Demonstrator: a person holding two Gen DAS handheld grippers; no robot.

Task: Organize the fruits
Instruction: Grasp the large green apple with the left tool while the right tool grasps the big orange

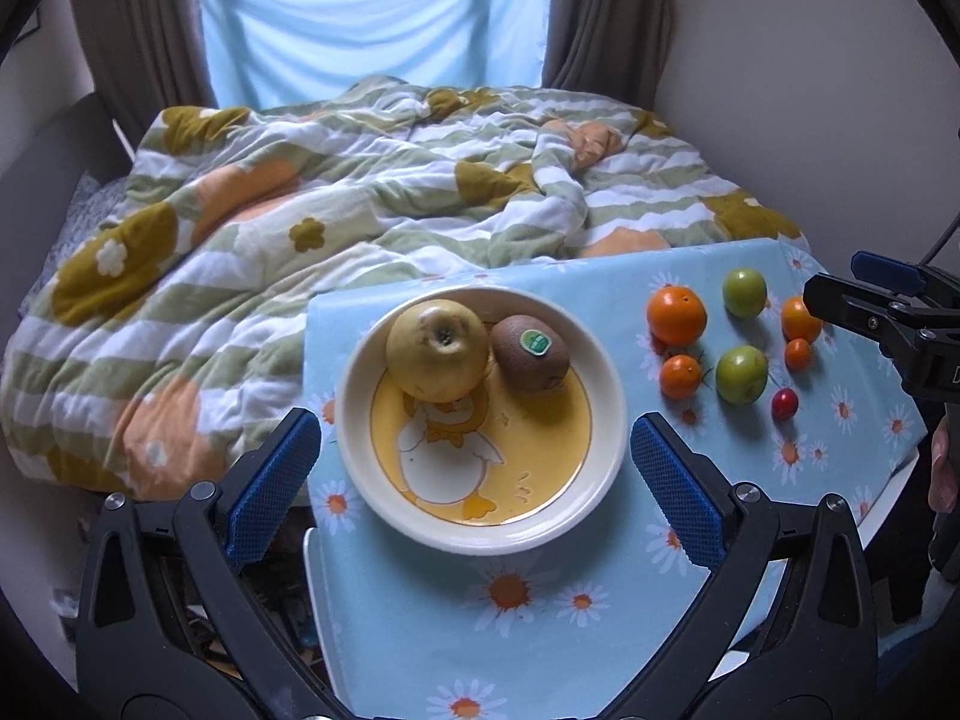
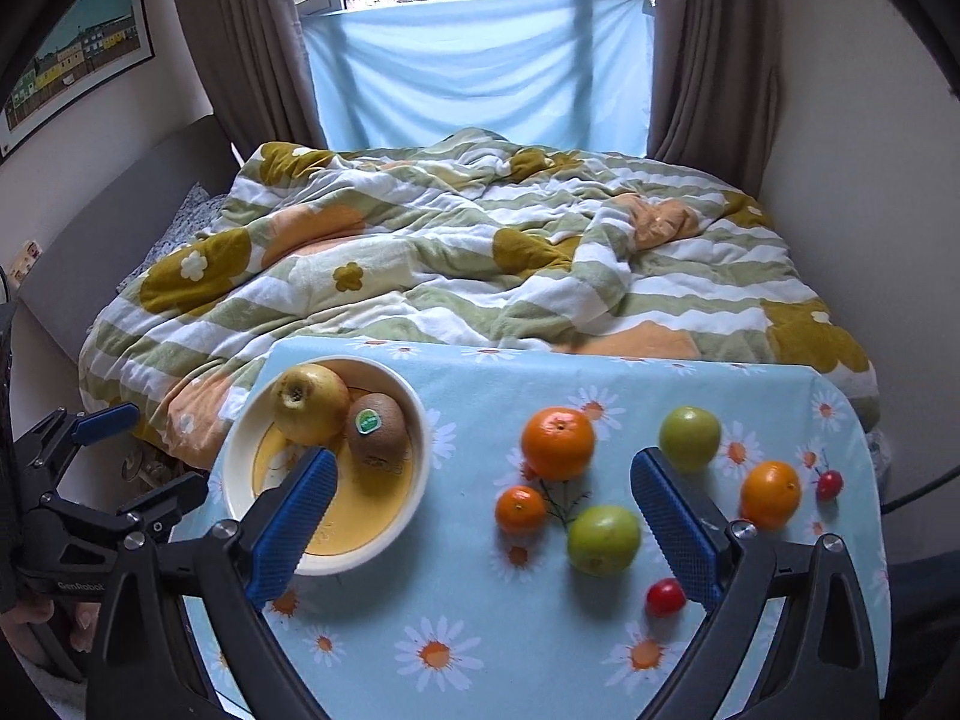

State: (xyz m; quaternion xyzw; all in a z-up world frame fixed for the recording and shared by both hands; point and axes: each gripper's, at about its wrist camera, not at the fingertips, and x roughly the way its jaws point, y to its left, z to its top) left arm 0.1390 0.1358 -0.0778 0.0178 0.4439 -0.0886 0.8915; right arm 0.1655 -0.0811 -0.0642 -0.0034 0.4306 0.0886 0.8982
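Right wrist: 2nd cherry tomato (image 2: 830, 485), wall pic (image 2: 75, 45)

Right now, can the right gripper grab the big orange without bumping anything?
Probably yes. The right gripper is open, and the big orange sits just ahead between its fingers with nothing on top. The small orange and a green fruit lie close in front, so go carefully.

"GenRobot" on the left hand-held gripper (image 2: 114, 462) body — kiwi (image 2: 378, 429) sticker print too small to read
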